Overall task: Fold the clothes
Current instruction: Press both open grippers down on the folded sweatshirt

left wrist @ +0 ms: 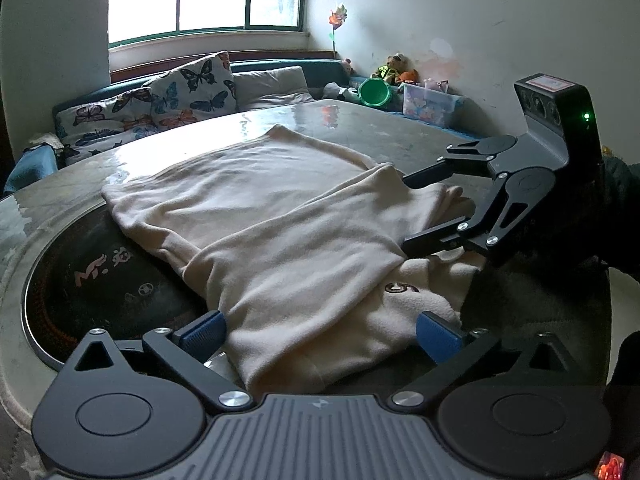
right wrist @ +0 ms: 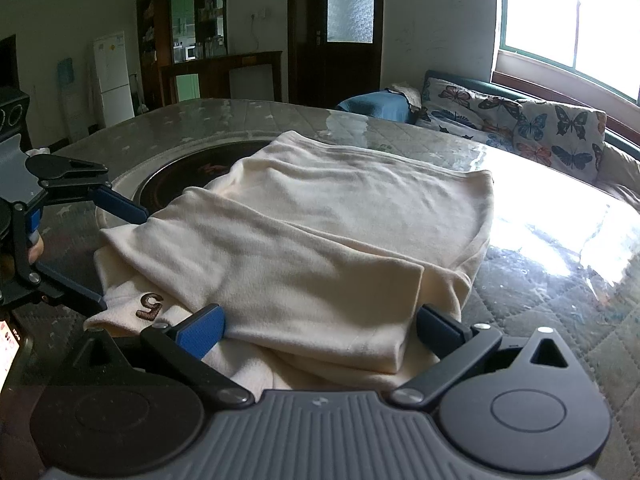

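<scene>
A cream fleece garment (left wrist: 280, 232) lies partly folded on the round table (left wrist: 400, 128), one layer laid slantwise over the body. A brown emblem (left wrist: 402, 288) shows at its near end. My left gripper (left wrist: 320, 336) stands wide open, its blue pads either side of the garment's near edge, with cloth lying between them. The right gripper (left wrist: 416, 212) reaches in from the right, its fingers spread around the garment's side. In the right wrist view the garment (right wrist: 320, 232) lies between the open pads of the right gripper (right wrist: 320, 332). The left gripper (right wrist: 108, 252) is at the left, by the emblem (right wrist: 150, 304).
A dark round hotplate (left wrist: 80, 280) is set into the table's middle, partly under the garment. The table has a glossy quilted cover (right wrist: 560, 280). Behind it stand a sofa with butterfly cushions (left wrist: 192, 84), toys and a green bucket (left wrist: 374, 92). A fridge (right wrist: 112, 76) and cabinets stand far off.
</scene>
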Tool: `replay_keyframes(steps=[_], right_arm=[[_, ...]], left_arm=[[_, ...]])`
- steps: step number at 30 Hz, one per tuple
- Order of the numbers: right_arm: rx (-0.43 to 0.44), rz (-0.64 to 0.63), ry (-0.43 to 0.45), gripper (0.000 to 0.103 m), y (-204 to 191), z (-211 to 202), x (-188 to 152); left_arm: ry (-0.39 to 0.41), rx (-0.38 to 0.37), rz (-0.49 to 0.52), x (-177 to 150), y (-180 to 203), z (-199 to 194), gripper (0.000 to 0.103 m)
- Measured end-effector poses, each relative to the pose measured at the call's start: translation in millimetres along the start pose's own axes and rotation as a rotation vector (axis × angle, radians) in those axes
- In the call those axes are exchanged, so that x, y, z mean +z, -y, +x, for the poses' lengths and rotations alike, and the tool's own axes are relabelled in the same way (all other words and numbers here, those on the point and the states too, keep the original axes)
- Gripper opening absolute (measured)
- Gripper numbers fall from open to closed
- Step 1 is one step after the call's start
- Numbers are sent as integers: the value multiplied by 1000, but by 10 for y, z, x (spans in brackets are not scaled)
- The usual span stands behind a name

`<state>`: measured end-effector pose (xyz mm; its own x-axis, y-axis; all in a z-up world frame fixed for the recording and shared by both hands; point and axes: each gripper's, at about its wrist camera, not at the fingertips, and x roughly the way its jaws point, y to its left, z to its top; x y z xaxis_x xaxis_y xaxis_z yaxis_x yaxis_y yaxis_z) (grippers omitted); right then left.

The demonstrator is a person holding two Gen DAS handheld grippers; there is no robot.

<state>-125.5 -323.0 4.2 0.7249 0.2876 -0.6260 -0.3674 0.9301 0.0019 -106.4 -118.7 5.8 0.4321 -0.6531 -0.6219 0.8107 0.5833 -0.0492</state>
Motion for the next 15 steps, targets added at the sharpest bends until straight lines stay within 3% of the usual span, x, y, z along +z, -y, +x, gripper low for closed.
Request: replay_keyframes(steps=[15], right_arm=[[-1,-3,0,103,-1,15,5]], left_arm=[[-8,5,19,-22,19,27,103]])
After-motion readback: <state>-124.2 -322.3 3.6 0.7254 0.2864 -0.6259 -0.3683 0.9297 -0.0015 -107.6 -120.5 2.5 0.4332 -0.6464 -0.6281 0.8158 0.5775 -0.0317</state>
